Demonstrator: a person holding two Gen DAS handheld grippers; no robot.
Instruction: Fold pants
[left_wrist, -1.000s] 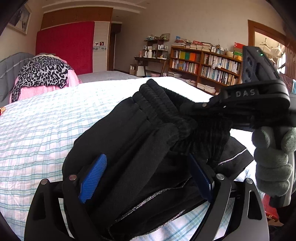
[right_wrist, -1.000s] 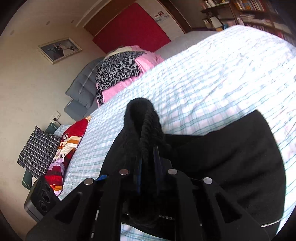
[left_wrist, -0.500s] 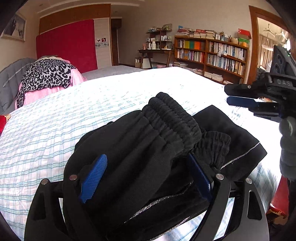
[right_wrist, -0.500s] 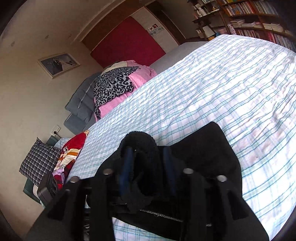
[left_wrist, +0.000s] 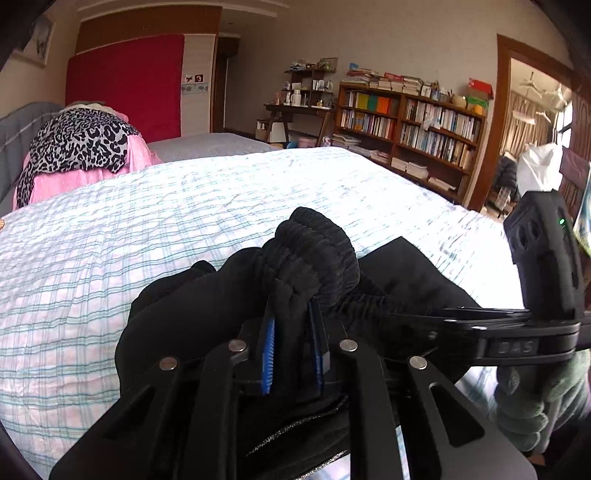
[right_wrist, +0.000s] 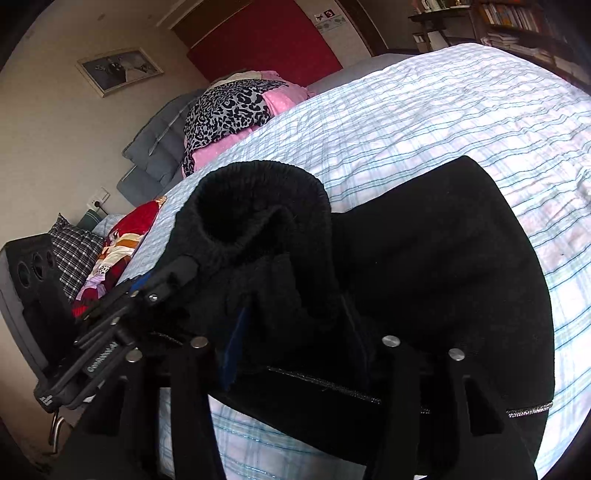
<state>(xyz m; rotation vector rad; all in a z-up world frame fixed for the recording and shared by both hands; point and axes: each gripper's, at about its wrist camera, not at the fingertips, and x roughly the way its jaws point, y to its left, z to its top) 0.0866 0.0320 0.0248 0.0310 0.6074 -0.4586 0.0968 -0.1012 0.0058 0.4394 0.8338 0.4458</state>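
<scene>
Both of my black hand-held grippers are at the black, soft, thick pants (left_wrist: 229, 306), which lie in a bunchy pile on the near part of the big bed with the white and blue checked cover (left_wrist: 184, 206). My left gripper (left_wrist: 291, 354) has just squeezed its jaws close together, and its blue pads (left_wrist: 269, 354) pinch a fold of the stretchy ribbed waistband (left_wrist: 314, 251), so it is holding the pants. My right gripper (right_wrist: 295, 343) sits a bit wider. Its jaws have just been closing, and a fat lump of black cloth is between them, but the pads are mostly hidden by the cloth, so I cannot tell if they press on it yet. In the left wrist view I can see the right gripper reach in from the side, held by a hand in a grey-green glove (left_wrist: 532, 398). I think these pants are soft and floppy and a little heavy, like warm winter pants. They will not break, but they will sag and slide out of shape if I hold only a thin bit. I think the best place to grab is the thick waistband, one gripper at each end, so the cloth hangs flat. A thin shiny silver stripe (right_wrist: 528, 410) runs along one edge.
</scene>
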